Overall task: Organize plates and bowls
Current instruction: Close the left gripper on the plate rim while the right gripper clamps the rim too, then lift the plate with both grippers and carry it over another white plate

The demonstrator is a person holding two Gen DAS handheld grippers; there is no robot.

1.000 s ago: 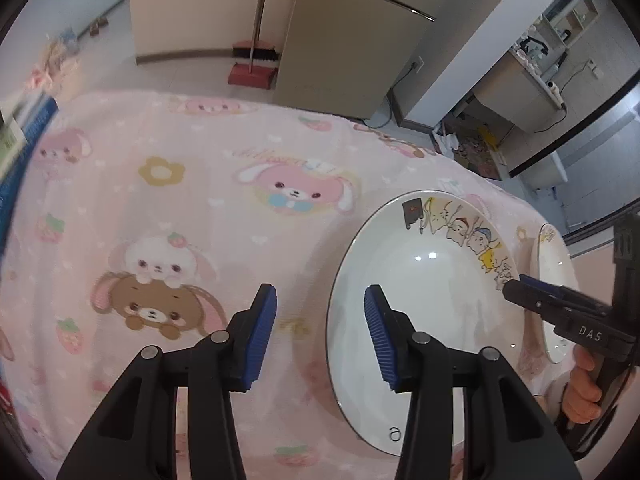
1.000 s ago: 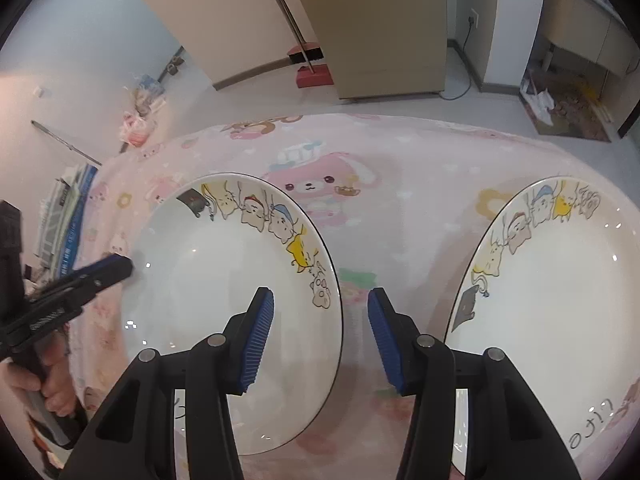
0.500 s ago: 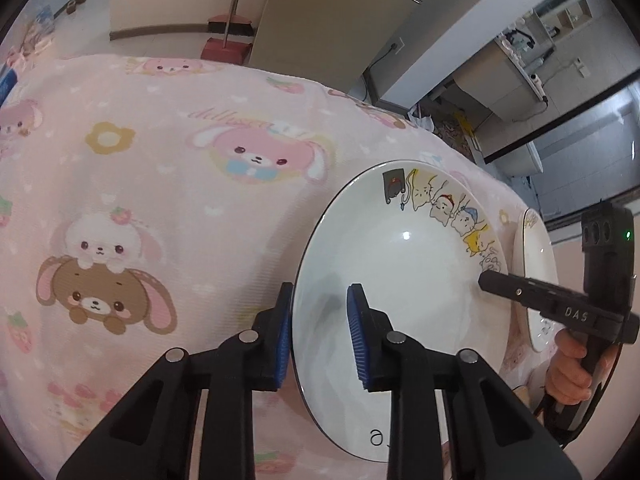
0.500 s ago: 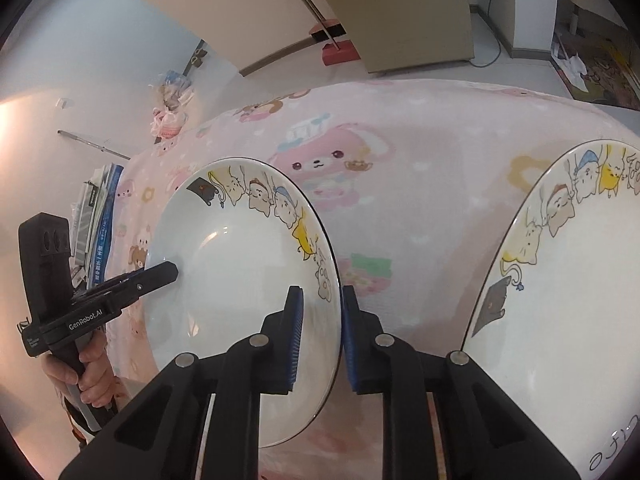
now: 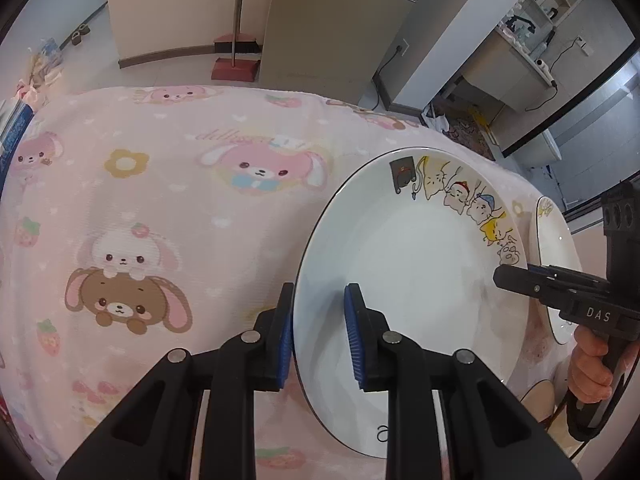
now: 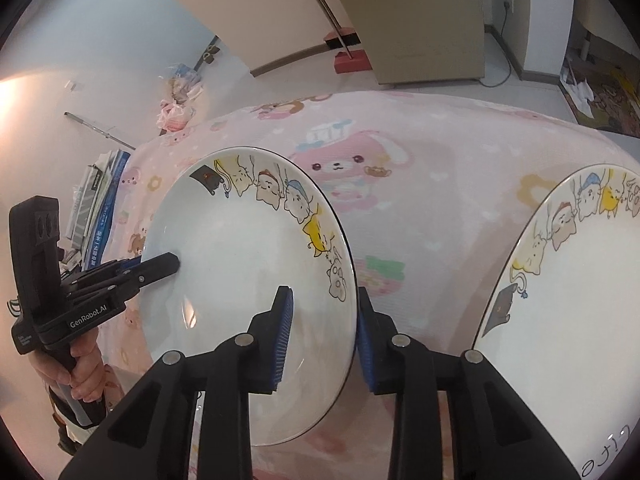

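A white plate (image 5: 400,280) (image 6: 240,260) with cartoon cats along its far rim lies on the pink cartoon tablecloth (image 5: 160,200). My left gripper (image 5: 318,336) straddles the plate's left rim. Its jaws are closing, one pad outside the rim and one on the inner face. In the right wrist view this left gripper (image 6: 172,264) bites the same edge. My right gripper (image 6: 324,336) straddles the right rim. Its jaws are opening: the outer pad sits close by the rim, the inner pad stands over the plate's inside. A second matching plate (image 6: 560,320) (image 5: 552,248) lies to the right.
A person's hand (image 5: 588,364) holds the right gripper's handle at the table's near right edge. Beyond the far edge stand a broom with a red dustpan (image 5: 234,68) and a beige cabinet (image 5: 332,32). Stacked papers (image 6: 96,200) lie off the left edge.
Both grippers came in from open onto the cat plate's opposite rims. The left narrowed onto the left rim. The right narrowed tightly on the right rim, then widened a little.
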